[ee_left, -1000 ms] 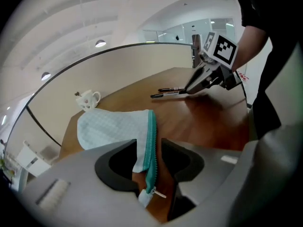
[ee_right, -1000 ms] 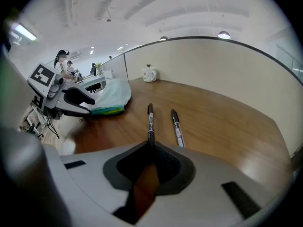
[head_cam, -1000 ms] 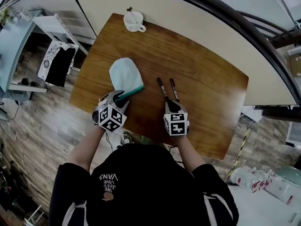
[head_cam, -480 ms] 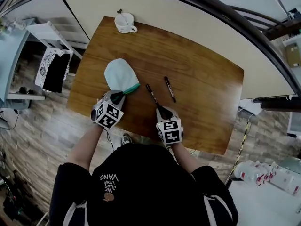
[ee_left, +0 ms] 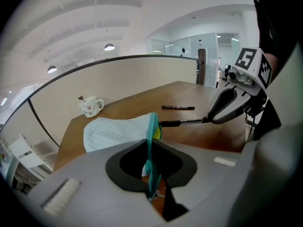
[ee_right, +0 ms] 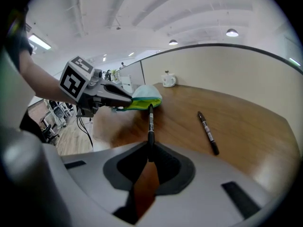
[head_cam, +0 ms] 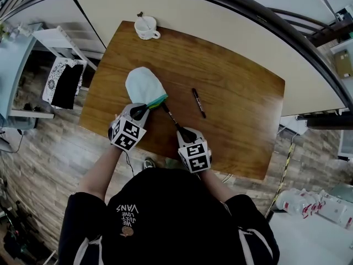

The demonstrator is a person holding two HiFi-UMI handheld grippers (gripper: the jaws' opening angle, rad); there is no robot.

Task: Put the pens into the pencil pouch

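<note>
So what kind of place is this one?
Probably an open-plan office or lab: a wooden table beside a curved partition, a mug on it, glass-walled rooms beyond.

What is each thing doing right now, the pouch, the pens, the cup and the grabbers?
Pencil pouch: mouth open.
Left gripper: jaws have just been closing, shut on the pouch's zipper edge.
Right gripper: shut on a pen.
Held pen: tip at the pouch's mouth.
Other pen: lying loose on the table.
Mug: upright.

So I count two pens point(head_cam: 171, 116) point(head_cam: 198, 102), one pouch point(head_cam: 144, 84), one mug point(head_cam: 146, 27), one table point(head_cam: 237, 93), plus my two hand-held grippers point(head_cam: 139, 112) point(head_cam: 183, 130).
</note>
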